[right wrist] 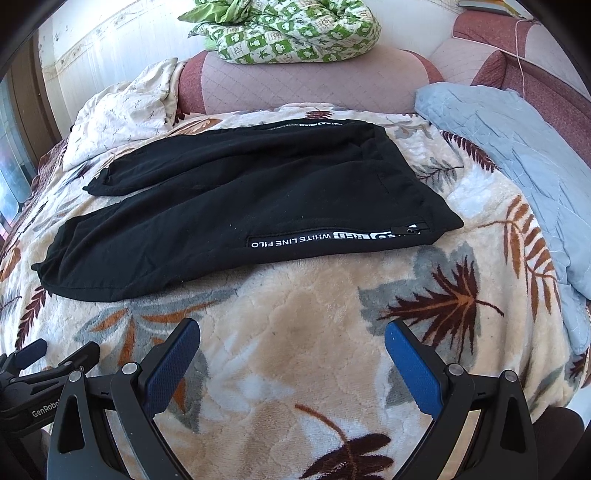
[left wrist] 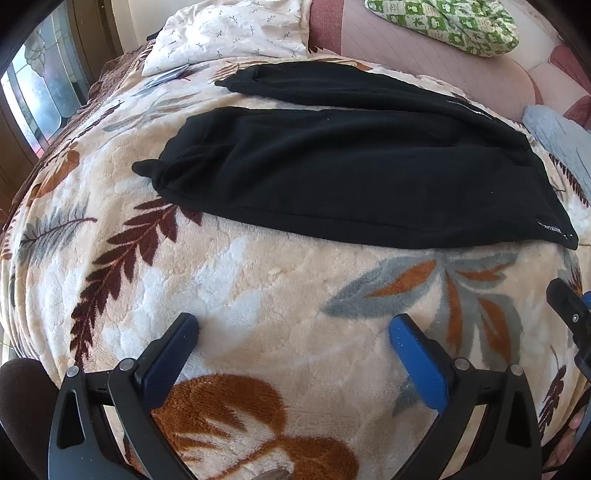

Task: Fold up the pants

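Beyond pants (right wrist: 236,206): green quilt (right wrist: 291,33), blue cover (right wrist: 517,155).

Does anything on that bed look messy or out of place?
Mostly tidy. The black pants lie flat on the leaf blanket, legs slightly apart, and the near cuff is bunched into little points. Both hand-held grippers are open, touching nothing.

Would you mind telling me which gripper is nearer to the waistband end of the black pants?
Right. The right gripper hovers open just short of the black pants near the waistband; the left gripper, also open, sits toward the leg cuffs.
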`<move>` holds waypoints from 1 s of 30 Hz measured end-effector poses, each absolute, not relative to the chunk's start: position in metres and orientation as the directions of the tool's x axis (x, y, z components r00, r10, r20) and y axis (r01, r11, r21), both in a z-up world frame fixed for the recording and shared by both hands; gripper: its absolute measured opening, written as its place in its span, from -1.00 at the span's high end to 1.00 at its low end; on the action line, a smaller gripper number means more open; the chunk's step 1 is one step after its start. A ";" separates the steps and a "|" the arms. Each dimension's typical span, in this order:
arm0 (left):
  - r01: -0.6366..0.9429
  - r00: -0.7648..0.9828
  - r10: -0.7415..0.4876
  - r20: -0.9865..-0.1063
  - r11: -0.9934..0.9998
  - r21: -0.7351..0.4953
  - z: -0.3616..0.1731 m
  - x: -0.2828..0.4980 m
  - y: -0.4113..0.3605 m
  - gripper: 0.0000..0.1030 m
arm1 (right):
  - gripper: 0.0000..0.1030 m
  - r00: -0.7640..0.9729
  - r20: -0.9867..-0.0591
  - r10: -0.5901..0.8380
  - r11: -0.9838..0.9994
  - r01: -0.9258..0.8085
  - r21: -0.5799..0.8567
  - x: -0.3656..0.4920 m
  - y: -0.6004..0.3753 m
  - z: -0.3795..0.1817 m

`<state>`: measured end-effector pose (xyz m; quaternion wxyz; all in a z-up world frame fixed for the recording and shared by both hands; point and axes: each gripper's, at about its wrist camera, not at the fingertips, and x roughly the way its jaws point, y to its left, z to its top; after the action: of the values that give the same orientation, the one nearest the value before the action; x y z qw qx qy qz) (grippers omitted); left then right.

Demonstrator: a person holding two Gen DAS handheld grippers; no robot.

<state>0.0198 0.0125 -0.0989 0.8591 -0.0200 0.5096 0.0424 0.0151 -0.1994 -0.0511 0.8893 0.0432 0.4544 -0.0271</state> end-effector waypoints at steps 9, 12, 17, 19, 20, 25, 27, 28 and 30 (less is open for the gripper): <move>-0.093 0.489 0.039 -0.872 0.996 -0.007 -0.099 0.018 0.016 -1.00 | -0.98 0.545 -0.838 -0.010 0.996 0.079 0.039 0.017 -0.196 -0.065; -0.091 0.491 0.039 -0.870 0.996 -0.007 -0.099 0.017 0.015 -1.00 | -0.98 0.527 -0.850 -0.007 0.996 0.077 0.040 0.017 -0.196 -0.072; -0.089 0.499 0.044 -0.865 0.996 0.000 -0.099 0.016 0.013 -1.00 | -0.99 0.502 -0.865 0.001 0.994 0.090 0.054 0.017 -0.199 -0.082; -0.090 0.500 0.048 -0.864 0.996 0.003 -0.099 0.015 0.012 -1.00 | -1.00 0.504 -0.864 0.000 0.995 0.088 0.052 0.017 -0.198 -0.083; -0.090 0.501 0.051 -0.864 0.996 0.007 -0.098 0.015 0.012 -1.00 | -1.00 0.504 -0.864 0.001 0.995 0.087 0.052 0.017 -0.200 -0.084; -0.088 0.507 0.066 -0.859 0.996 0.025 -0.098 0.014 0.008 -1.00 | -1.00 0.507 -0.862 0.002 0.995 0.087 0.054 0.017 -0.199 -0.084; -0.089 0.510 0.073 -0.857 0.996 0.032 -0.098 0.014 0.007 -1.00 | -1.00 0.515 -0.857 0.007 0.994 0.087 0.060 0.016 -0.199 -0.087; -0.090 0.512 0.076 -0.856 0.995 0.034 -0.098 0.013 0.007 -1.00 | -1.00 0.520 -0.854 0.011 0.994 0.087 0.065 0.016 -0.200 -0.087; -0.086 0.515 0.081 -0.853 0.995 0.042 -0.099 0.013 0.005 -1.00 | -1.00 0.526 -0.850 0.016 0.994 0.086 0.072 0.015 -0.200 -0.088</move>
<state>0.0131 0.0053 -0.0988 0.8704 -0.0027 0.4900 0.0480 0.0148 -0.2005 -0.0883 0.8720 0.0525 0.4863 -0.0200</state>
